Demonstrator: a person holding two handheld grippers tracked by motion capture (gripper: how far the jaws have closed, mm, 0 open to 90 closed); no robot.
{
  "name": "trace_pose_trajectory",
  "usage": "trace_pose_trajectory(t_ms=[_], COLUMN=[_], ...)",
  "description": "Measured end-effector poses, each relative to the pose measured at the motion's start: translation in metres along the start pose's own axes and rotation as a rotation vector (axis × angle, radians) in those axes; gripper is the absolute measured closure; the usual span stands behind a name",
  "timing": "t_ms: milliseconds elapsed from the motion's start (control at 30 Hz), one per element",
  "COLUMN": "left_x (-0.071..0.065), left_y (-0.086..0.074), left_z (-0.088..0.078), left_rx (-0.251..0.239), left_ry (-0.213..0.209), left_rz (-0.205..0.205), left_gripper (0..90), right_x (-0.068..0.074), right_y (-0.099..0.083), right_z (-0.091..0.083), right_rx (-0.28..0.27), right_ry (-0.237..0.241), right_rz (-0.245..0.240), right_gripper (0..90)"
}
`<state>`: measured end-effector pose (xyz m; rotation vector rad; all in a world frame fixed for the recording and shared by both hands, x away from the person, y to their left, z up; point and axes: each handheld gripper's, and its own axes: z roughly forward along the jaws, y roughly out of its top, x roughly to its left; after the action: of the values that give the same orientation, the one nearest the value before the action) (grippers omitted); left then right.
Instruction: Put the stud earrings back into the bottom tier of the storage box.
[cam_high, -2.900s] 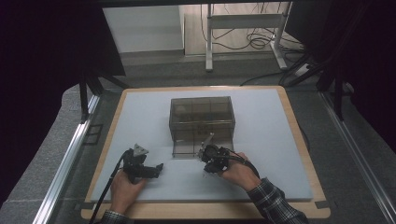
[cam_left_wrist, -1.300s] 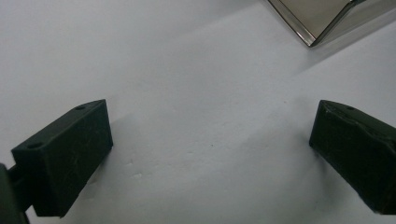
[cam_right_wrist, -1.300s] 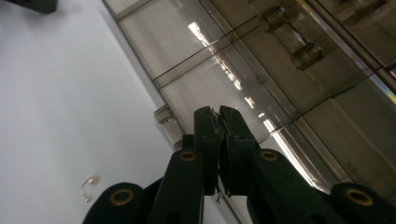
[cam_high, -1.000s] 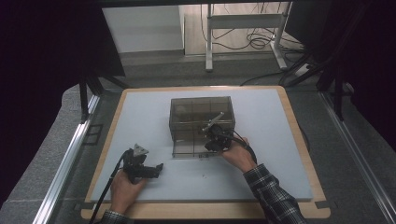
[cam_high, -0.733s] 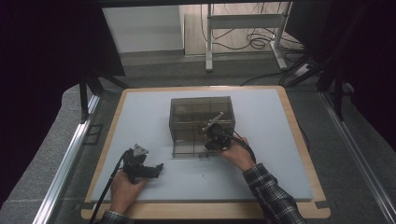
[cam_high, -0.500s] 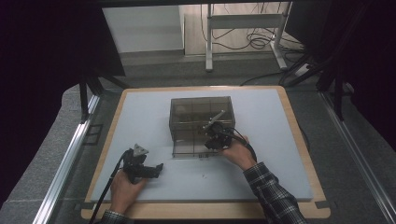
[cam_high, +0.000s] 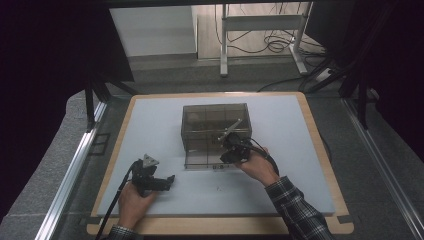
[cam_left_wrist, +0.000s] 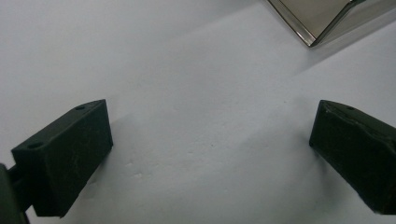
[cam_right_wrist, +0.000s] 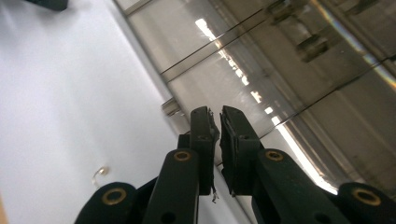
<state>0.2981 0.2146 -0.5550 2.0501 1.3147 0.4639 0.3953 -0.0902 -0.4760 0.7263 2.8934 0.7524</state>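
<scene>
Just beside the box (cam_high: 215, 131) — right gripper (cam_right_wrist: 215, 122), nearly closed.

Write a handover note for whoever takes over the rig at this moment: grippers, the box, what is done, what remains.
Left gripper: open, holding nothing, resting low on the white table mat near the front left.
Right gripper: fingers almost closed, nothing visibly between them, at the front right side of the smoky transparent plastic box.
The box sits mid-mat, its lid apparently on.
A small metal hook lies loose on the mat in front of the box.
Done: the right gripper is at the box.
Left: probably working the box's front or lid; the exact contact is unclear.
</scene>
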Motion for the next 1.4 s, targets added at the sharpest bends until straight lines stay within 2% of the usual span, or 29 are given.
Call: trace_pose_trajectory(t_ms=[400,600,767,833,967,1300,1400], left_x=[0.0,0.0,0.0,-0.001,0.0,0.0,0.0], left_y=[0.0,0.0,0.0,0.0,0.0,0.0,0.0], left_z=[0.0,0.0,0.0,0.0,0.0,0.0,0.0], left_rx=[-0.001,-0.006,0.0,-0.006,-0.001,-0.001,-0.001], left_ry=[0.001,0.0,0.001,-0.001,0.0,0.0,0.0], left_rz=[0.003,-0.007,0.001,-0.011,-0.004,-0.004,-0.004], left_gripper=[0.0,0.0,0.0,0.0,0.0,0.0,0.0], right_x=[0.024,0.035,0.043,0.048,0.054,0.061,0.065], right_y=[-0.007,-0.011,-0.016,-0.018,-0.022,-0.026,-0.027], right_z=[-0.005,0.0,0.005,0.008,0.013,0.022,0.026], right_rx=[0.012,0.028,0.033,0.035,0.053,0.078,0.09], right_ry=[0.038,0.069,0.091,0.104,0.119,0.112,0.099], right_rz=[-0.061,-0.081,-0.097,-0.109,-0.124,-0.139,-0.165], right_gripper=[84.2,84.3,83.8,82.4,79.9,74.5,74.9])
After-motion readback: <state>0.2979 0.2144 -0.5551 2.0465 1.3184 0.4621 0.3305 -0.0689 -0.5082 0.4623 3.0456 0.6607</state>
